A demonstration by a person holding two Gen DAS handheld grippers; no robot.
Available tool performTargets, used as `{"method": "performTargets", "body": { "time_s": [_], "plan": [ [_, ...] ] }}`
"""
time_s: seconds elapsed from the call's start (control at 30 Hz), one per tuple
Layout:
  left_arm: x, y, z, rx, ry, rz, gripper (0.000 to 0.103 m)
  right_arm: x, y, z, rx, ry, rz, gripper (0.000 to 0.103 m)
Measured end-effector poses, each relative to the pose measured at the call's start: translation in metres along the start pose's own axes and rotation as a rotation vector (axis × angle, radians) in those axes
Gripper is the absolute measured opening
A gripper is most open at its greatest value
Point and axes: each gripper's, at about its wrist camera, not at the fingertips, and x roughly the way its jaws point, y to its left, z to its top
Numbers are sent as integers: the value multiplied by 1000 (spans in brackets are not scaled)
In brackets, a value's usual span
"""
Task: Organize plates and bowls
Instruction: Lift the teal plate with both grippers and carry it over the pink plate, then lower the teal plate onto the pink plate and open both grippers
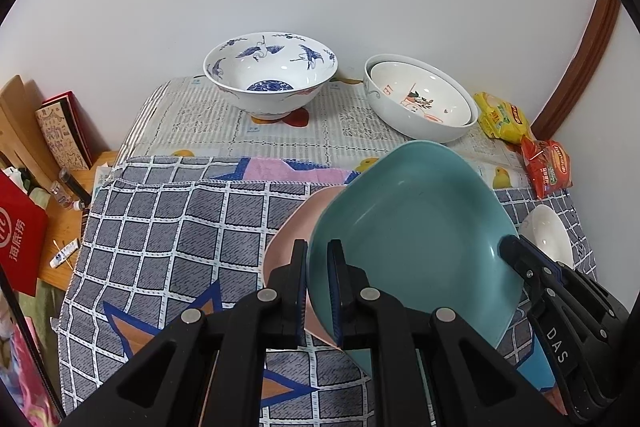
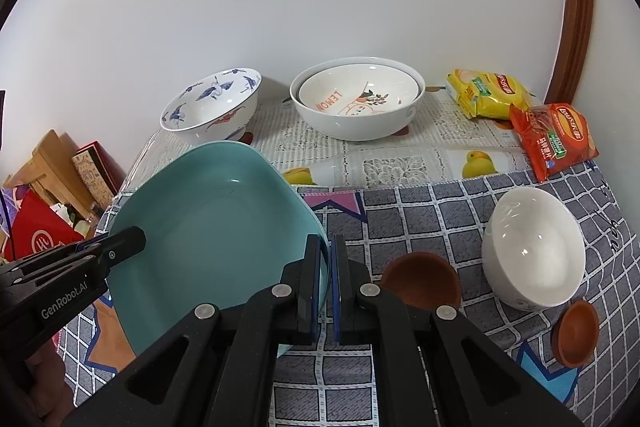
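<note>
Both tongs are clamped on one teal plate (image 1: 412, 227): the left tongs (image 1: 318, 291) pinch its near-left rim, the right tongs (image 2: 326, 287) its opposite rim, jaws nearly shut on the thin edge. The plate is squarish with rounded corners, glossy, shallow-welled, and tilted up off the checked grey cloth (image 1: 168, 227) that covers the tabletop. Beneath it, by the left tongs, a pink plate (image 1: 288, 239) shows, mostly hidden by the teal one.

Beyond the tongs, against the wall, stands a large white bowl (image 2: 356, 123) with a smaller lemon-printed bowl (image 2: 360, 93) nested inside; left of it is a blue-and-white crane-patterned bowl (image 2: 208, 107). Just right of the right tongs a plain white bowl (image 2: 534, 251) lies tipped on the cloth. Close by it are two small brown dishes, one (image 2: 420, 277) touching the right tongs' side, one (image 2: 576, 333) further right. Yellow (image 2: 486, 93) and red (image 2: 554, 137) snack packets lie far right.
</note>
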Motion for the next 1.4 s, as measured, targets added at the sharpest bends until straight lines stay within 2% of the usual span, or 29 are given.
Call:
{"method": "performTargets", "body": {
  "time_s": [0.9,1.4],
  "plan": [
    [13,15,-1,-23,17,4,10,13,9,2,-8,14,16,5],
    [39,28,-8,-43,64,16,10,41,15,-6,-19,61,27,5]
  ]
}}
